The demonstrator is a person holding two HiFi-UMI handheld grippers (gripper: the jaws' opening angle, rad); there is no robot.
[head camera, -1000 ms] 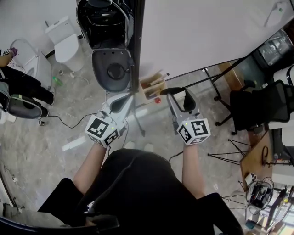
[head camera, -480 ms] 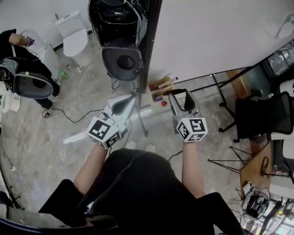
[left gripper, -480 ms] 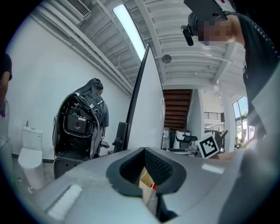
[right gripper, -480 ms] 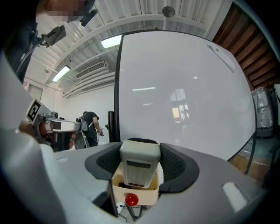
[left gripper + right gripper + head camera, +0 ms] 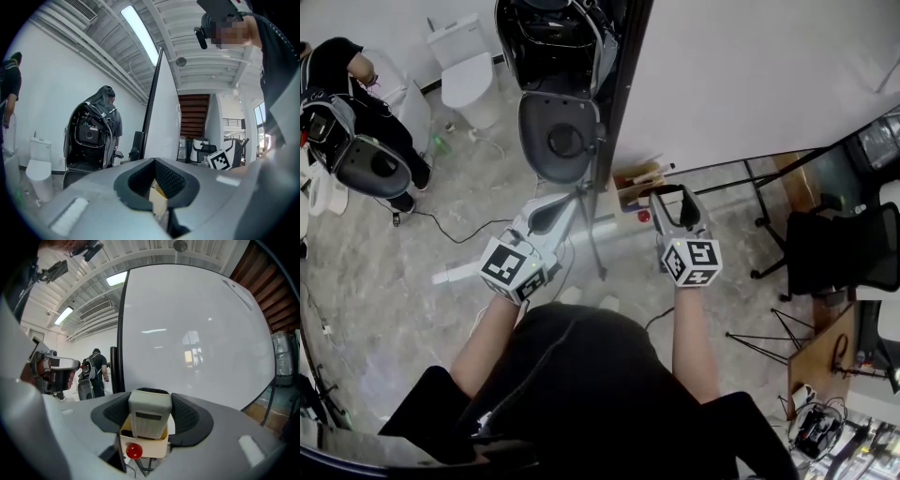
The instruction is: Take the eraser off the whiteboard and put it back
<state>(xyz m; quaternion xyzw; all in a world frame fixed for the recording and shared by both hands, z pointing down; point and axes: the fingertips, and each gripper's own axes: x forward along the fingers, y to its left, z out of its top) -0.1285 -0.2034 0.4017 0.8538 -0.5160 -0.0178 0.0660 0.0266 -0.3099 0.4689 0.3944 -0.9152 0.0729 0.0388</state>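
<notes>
While your right tool [image 5: 671,197] is clamped on the eraser [image 5: 149,417], in front of the whiteboard [image 5: 197,333] near the small box [image 5: 145,447], your left tool [image 5: 157,180] has jaws apart, holding nothing.

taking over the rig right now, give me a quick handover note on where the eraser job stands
Right gripper: shut on the eraser, pointing at the whiteboard.
Left gripper: open, nothing between its jaws, held to the left of the board's dark edge.
Things: the eraser is off the board, in the right gripper just above the small wooden box at the board's lower edge; a red round piece shows at that box.
Done: eraser taken off the whiteboard.
Left: bring it to the board, set it back, open the jaws and draw away.
</notes>
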